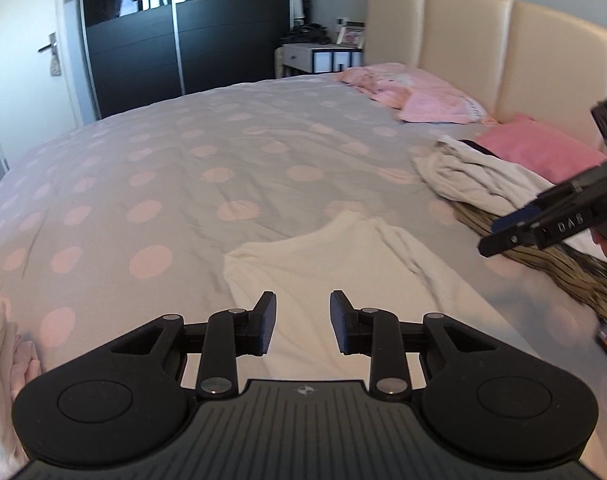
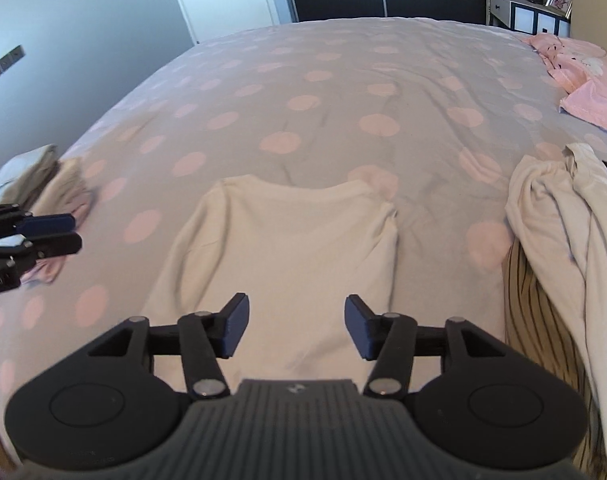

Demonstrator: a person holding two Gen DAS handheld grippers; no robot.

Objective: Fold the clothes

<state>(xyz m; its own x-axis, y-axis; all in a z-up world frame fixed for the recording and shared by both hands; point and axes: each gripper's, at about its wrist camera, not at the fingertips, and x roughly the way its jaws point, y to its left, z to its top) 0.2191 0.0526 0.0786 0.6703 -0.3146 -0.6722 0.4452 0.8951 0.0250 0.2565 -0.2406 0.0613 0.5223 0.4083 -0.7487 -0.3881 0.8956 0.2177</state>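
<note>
Left wrist view: the left gripper (image 1: 303, 322) occupies the lower centre of the frame. Its 2 jaws stand apart with nothing between them. A white garment (image 1: 323, 256) lies flat on the spotted duvet (image 1: 163, 152), directly beyond the fingertips at centre. The right gripper (image 1: 503, 236) enters from the right edge; its jaw gap cannot be read here. Behind it, a pile of clothes (image 1: 471, 176) sits at right, with pink pillows (image 1: 423, 96) at the upper right.

Right wrist view: the right gripper (image 2: 296, 326) fills the lower centre, jaws wide and empty. The white garment (image 2: 287, 240) lies at centre, sleeves folded inward. The left gripper (image 2: 63, 232) appears at the left edge. The pile of clothes (image 2: 551, 208) sits at right. Folded items (image 2: 43, 176) lie at left.
</note>
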